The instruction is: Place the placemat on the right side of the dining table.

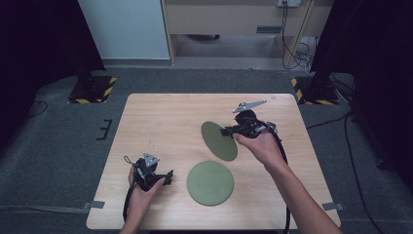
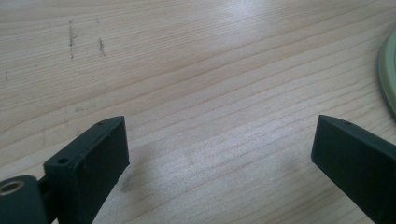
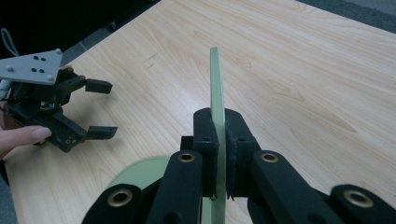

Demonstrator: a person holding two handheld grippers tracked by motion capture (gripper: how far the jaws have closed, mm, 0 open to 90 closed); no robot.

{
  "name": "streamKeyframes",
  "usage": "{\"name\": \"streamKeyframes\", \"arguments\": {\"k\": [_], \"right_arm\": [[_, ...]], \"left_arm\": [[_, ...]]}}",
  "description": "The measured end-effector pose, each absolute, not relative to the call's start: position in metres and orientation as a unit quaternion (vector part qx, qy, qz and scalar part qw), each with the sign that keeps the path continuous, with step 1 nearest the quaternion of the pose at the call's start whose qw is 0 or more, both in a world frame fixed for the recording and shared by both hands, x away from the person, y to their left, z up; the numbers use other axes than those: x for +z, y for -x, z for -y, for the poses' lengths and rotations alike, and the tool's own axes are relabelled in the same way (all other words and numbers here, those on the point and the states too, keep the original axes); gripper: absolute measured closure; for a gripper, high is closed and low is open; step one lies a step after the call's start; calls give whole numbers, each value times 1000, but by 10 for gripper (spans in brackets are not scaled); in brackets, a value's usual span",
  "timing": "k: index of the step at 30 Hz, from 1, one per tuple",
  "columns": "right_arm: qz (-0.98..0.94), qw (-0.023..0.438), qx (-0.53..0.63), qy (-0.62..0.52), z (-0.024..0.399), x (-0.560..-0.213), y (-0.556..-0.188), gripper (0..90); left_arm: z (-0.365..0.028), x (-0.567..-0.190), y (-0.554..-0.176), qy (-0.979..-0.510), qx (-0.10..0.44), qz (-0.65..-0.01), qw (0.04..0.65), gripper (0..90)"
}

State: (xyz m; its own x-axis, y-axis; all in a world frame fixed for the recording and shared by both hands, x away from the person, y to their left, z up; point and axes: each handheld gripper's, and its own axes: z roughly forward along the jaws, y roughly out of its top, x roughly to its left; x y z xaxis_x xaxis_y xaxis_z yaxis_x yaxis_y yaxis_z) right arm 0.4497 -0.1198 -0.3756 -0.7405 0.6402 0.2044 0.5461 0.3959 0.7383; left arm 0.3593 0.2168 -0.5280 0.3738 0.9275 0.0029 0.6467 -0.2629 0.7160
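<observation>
High view: a green plate (image 1: 217, 141), lifted clear of the wooden table (image 1: 165, 122), hangs tilted above the middle of the tabletop, pinched at its rim by the right gripper (image 1: 229, 130) in the person's right hand (image 1: 258, 144). In the right gripper view the same plate (image 3: 216, 88) stands edge-on between the two black jaws, which are clamped tight on either face of it (the pads meet the rim just above the jaw hinges). A second green plate (image 1: 210, 182) lies flat on the table nearer the person, just below the raised one and apart from it; its edge shows low in the right gripper view (image 3: 140, 170) and at the far right of the left gripper view (image 2: 388, 70). The left gripper (image 1: 168, 176), in the left hand (image 1: 141, 192), rests low over the table near the flat plate's left side, its jaws spread wide with only bare wood between them. Grey carpeted floor (image 1: 58, 136) surrounds the table.
</observation>
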Motion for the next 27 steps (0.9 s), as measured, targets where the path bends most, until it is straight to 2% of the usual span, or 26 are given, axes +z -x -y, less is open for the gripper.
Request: {"name": "streamKeyframes", "arguments": {"k": [27], "right_arm": [[-802,99,426,-406,126,-372,-470,859]], "left_arm": [[-221,-530,-361,-761,223,-524,311,37]]}}
